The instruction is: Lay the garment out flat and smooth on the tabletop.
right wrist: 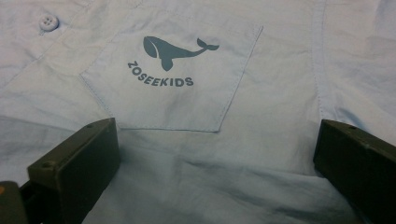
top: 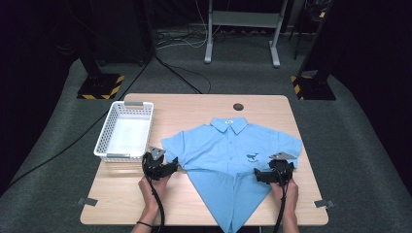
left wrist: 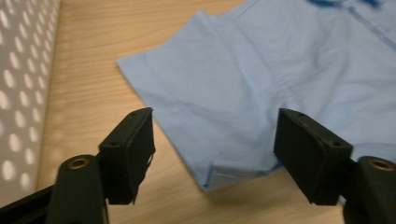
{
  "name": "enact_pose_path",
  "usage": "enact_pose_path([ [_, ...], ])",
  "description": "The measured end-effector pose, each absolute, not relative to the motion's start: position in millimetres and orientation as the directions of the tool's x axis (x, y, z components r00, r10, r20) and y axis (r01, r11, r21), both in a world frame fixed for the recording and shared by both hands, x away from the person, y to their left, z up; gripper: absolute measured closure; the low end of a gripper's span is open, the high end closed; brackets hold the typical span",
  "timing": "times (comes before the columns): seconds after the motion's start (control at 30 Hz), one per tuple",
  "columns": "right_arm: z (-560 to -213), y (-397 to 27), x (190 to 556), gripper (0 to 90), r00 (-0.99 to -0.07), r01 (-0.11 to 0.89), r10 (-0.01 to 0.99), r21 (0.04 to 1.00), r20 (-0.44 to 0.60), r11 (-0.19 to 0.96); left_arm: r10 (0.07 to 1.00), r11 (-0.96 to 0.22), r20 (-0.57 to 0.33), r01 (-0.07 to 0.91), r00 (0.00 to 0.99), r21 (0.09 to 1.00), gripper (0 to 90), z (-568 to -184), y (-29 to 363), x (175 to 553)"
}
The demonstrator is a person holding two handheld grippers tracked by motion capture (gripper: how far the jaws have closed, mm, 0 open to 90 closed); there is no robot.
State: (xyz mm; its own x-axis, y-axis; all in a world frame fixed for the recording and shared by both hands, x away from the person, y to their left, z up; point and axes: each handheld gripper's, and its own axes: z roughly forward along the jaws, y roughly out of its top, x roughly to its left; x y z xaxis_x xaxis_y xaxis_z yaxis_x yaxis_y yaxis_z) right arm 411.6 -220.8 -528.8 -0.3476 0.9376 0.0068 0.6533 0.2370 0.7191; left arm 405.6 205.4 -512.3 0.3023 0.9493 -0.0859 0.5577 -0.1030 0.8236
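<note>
table [top: 204, 104] of pale wood carries a light blue shirt [top: 228, 150] spread front up, its lower part folded to a point. white basket [top: 125, 130] sits left. left gripper [top: 170, 168] gapes beside the sleeve; right gripper [top: 260, 175] spread over the pocket [right wrist: 170, 88].

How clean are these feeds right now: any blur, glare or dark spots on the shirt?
High view: table evenly lit, surroundings dark, the shirt soft but readable. Left gripper view: the sleeve hem sharp, the far collar area and the basket wall blurred. Right gripper view: the whale print crisp, light dim and greyish, no glare.
</note>
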Motion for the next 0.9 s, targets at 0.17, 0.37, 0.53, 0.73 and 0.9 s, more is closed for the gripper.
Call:
enact_pose_path([
  [0.17, -528.8, -220.8, 411.7, 0.0, -0.348, 0.653, 0.937, 0.719, 0.007, 0.237, 0.92, -0.093, -0.13, 0.528, 0.37, 0.844, 18.4, -505.9, 193.4, 402.8],
  [0.37, -528.8, -220.7, 411.8, 0.0, -0.348, 0.653, 0.938, 0.719, 0.007, 0.237, 0.881, -0.188, -0.093, 0.523, 0.464, 0.831, 10.2, -506.4, 163.1, 413.4],
  [0.53, -528.8, -220.8, 411.7, 0.0, -0.348, 0.653, 0.937, 0.719, 0.007, 0.238, 0.848, -0.293, -0.067, 0.569, 0.525, 0.768, 4.7, -519.4, 146.8, 425.0],
  [0.73, -528.8, -220.8, 412.1, 0.0, -0.349, 0.653, 0.937, 0.719, 0.007, 0.238, 0.859, -0.262, -0.111, 0.615, 0.499, 0.743, 4.0, -528.2, 157.6, 430.7],
  [0.9, -528.8, -220.8, 412.1, 0.0, -0.349, 0.653, 0.937, 0.719, 0.007, 0.238, 0.867, -0.261, -0.1, 0.615, 0.488, 0.744, 3.9, -528.8, 165.4, 431.2],
])
